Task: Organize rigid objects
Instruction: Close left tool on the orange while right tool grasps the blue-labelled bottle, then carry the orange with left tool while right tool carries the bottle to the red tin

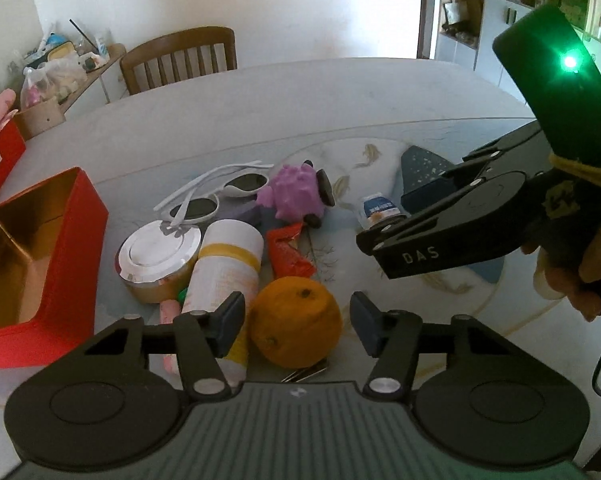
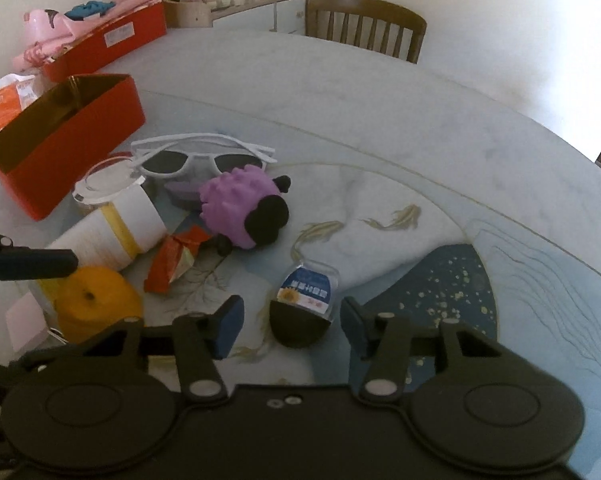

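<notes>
A: Left wrist view. What lies between the fingers of the left gripper (image 1: 296, 326)?

B: An orange (image 1: 295, 322) resting on the table (image 1: 340, 100). One pad stands on each side of the fruit with a visible gap at both, so the claw is released, not clenched on anything.

A: Taking the orange as landmark, where are the other objects?

B: Just to its left lies a white cylindrical bottle with a yellow band (image 1: 224, 272), on its side and close against the fruit. Beyond that bottle sits a round tin with a silver lid (image 1: 158, 258). Behind the orange is a crumpled red wrapper (image 1: 288, 256), and further back a purple spiky toy (image 1: 294, 192) and white sunglasses (image 1: 216, 194). Far to the left stands an open red box (image 1: 60, 248), well apart from the fruit. Under the near edge of the orange a thin metal item shows; what it is cannot be told.

A: And the right gripper (image 2: 292, 326)?

B: Right wrist view. It brackets a small dark-based container with a blue label (image 2: 302, 308), which lies to the right of the orange (image 2: 96, 304) and apart from it. Table surface shows between each pad and the container, so this claw too is released, grasping nothing.

A: Does the other tool appear here?

B: One finger (image 2: 32, 265) of the left gripper enters from the left edge, just above the orange.
</notes>
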A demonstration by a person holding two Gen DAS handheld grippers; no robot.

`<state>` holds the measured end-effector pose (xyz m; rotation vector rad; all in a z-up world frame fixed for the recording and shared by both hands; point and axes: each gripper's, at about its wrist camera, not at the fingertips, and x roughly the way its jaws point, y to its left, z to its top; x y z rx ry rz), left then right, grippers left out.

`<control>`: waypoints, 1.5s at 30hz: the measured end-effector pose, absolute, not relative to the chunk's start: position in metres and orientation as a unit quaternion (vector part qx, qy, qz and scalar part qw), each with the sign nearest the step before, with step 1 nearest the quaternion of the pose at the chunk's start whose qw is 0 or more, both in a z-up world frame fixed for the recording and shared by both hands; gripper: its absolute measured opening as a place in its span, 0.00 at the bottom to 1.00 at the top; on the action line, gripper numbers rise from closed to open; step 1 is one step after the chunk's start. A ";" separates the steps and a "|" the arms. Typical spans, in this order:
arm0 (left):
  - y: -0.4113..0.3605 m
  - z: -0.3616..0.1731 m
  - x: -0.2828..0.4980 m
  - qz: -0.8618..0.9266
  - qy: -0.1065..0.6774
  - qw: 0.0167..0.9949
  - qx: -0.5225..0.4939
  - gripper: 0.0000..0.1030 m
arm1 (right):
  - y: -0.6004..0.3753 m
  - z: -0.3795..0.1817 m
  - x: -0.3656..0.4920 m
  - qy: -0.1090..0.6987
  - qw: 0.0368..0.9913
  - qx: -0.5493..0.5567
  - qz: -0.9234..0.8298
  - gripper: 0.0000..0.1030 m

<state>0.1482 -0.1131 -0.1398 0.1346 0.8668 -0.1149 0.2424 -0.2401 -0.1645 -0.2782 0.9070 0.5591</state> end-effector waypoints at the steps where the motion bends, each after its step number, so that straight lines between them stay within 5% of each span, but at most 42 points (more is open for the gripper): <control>1: -0.114 -0.141 0.149 -0.057 0.421 0.903 0.066 0.56 | -0.240 -0.166 0.244 0.433 0.851 -0.131 0.266 0.49; 8: -0.118 -0.147 0.157 -0.045 0.424 0.901 0.080 0.50 | -0.241 -0.170 0.250 0.432 0.854 -0.129 0.260 0.38; 27: -0.084 -0.109 0.142 -0.026 0.408 0.912 0.021 0.49 | -0.238 -0.107 0.225 0.405 0.860 -0.104 0.293 0.38; 45: 0.070 -0.047 0.148 0.034 0.368 0.929 -0.019 0.49 | -0.108 -0.056 0.196 0.354 0.857 -0.124 0.353 0.38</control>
